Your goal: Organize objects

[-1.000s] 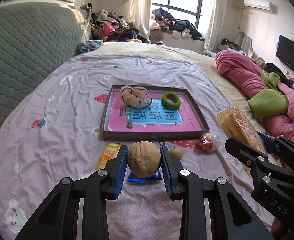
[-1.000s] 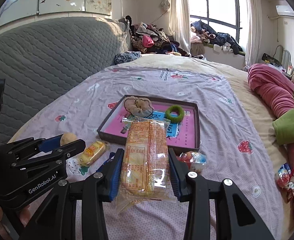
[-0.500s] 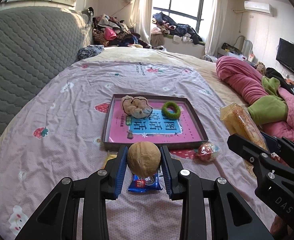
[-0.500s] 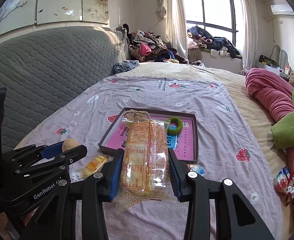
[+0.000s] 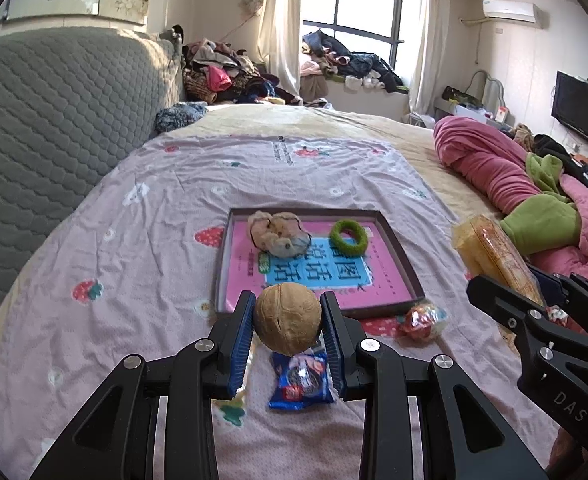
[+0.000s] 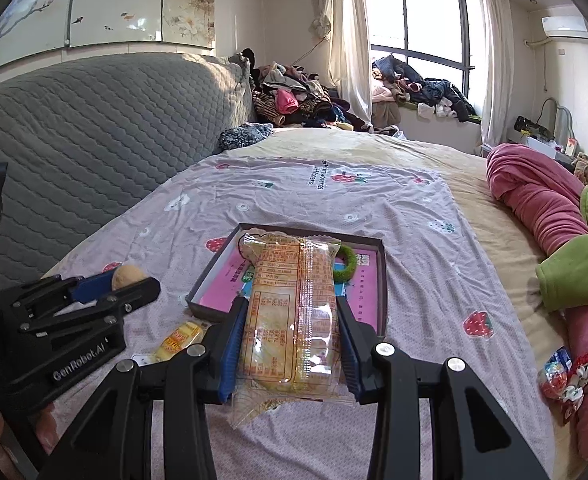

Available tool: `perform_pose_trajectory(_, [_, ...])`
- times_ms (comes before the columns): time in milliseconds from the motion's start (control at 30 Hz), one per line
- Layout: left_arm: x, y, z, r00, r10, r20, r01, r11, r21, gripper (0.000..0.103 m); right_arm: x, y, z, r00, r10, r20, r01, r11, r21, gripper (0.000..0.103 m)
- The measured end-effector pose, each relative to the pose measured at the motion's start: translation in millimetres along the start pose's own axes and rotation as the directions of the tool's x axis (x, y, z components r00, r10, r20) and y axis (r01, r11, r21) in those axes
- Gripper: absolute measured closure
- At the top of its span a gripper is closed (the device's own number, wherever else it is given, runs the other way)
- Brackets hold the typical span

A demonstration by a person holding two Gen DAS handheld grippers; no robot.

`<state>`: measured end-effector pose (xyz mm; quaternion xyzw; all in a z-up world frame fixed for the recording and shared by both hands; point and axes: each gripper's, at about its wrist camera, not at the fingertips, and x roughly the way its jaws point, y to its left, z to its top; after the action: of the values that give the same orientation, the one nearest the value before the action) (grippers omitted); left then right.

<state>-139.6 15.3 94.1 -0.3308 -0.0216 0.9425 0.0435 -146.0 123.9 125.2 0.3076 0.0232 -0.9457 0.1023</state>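
Observation:
My left gripper (image 5: pixel 288 322) is shut on a brown walnut (image 5: pixel 287 318), held above the bed sheet just short of the dark tray (image 5: pixel 401 258). The tray has a pink and blue bottom and holds a beige plush toy (image 5: pixel 278 232) and a green ring (image 5: pixel 349 236). My right gripper (image 6: pixel 292 330) is shut on a clear packet of yellow biscuits (image 6: pixel 292 300), raised over the near edge of the tray (image 6: pixel 382 280). In the left wrist view that packet (image 5: pixel 493 252) shows at the right. The walnut (image 6: pixel 128 274) also shows at the left of the right wrist view.
On the sheet near the tray lie a blue snack packet (image 5: pixel 301 380), a red wrapped sweet (image 5: pixel 421 320) and a yellow packet (image 6: pixel 178 340). A pink quilt (image 5: pixel 489 168) with green cloth lies at the right, a grey padded headboard (image 5: pixel 54 120) at the left. More wrapped sweets (image 6: pixel 561 376) lie beside the quilt.
Both grippers have risen a little with their loads and come closer to the tray. The blue snack packet now shows whole below the walnut. The grips are unchanged.

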Motion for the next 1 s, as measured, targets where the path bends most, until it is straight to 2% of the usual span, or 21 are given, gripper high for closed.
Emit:
perform_pose_trajectory(233, [8.0,2.6,30.7,1.0,0.003,0.027,-0.003,1.0,0.016,0.069,3.4,-4.2,22.1,1.0,-0.012,0.025,0.013,1.0,-0.01,0.061])
perform_pose_trajectory(500, [23.8,0.9,59.9,0.999,-0.027,0.044,0.026,1.0,0.017,0.069,14.1,-4.2,54.1,0.998,-0.017,0.067,0.019,1.0,-0.025,0.061])
perform_pose_trajectory(800, [47.9,-0.3,111.7,0.995,-0.019,0.093,0.015,0.999,0.044,0.069,38.8,-7.7,90.3,0.994,-0.012,0.108,0.013,1.0,-0.017,0.061])
perform_pose_trajectory(1000, [77.0,3.5,123.3,0.994,-0.022,0.103,0.018,0.999,0.039,0.069,68.3,-19.3,103.5,0.991,-0.011,0.137,0.011,1.0,0.005,0.061])
